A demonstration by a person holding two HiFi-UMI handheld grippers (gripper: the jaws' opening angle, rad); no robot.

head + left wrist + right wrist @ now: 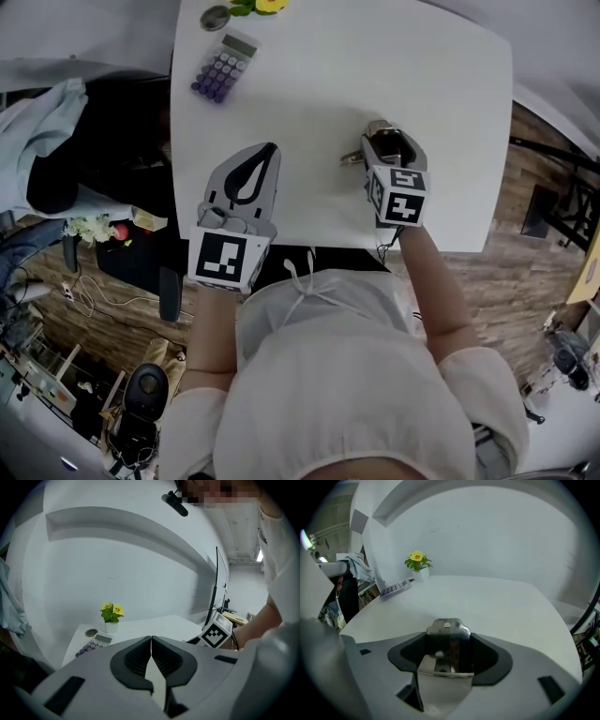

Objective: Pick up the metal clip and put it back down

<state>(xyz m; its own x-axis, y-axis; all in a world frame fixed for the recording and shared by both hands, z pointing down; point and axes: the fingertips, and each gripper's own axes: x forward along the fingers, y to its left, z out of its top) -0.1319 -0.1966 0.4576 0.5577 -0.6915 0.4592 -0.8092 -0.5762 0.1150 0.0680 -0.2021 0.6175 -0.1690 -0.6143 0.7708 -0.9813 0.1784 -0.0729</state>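
Note:
A shiny metal clip [446, 627] sits between the dark pads of my right gripper [449, 638], which is shut on it. The clip's rounded handle with a small hole points away from me. In the head view the right gripper [387, 142] is over the right part of the white table [328, 75], and a bit of the metal clip [358, 156] sticks out to its left. Whether the clip touches the tabletop I cannot tell. My left gripper [271, 150] hovers over the table's near left part, shut and empty; its pads [140, 656] meet in the left gripper view.
A purple-keyed calculator [223, 66], a small round dish [215, 17] and a potted yellow flower [255, 6] stand at the table's far left corner. A dark chair with clothes [66, 141] is left of the table. The table's near edge runs just before the person's body.

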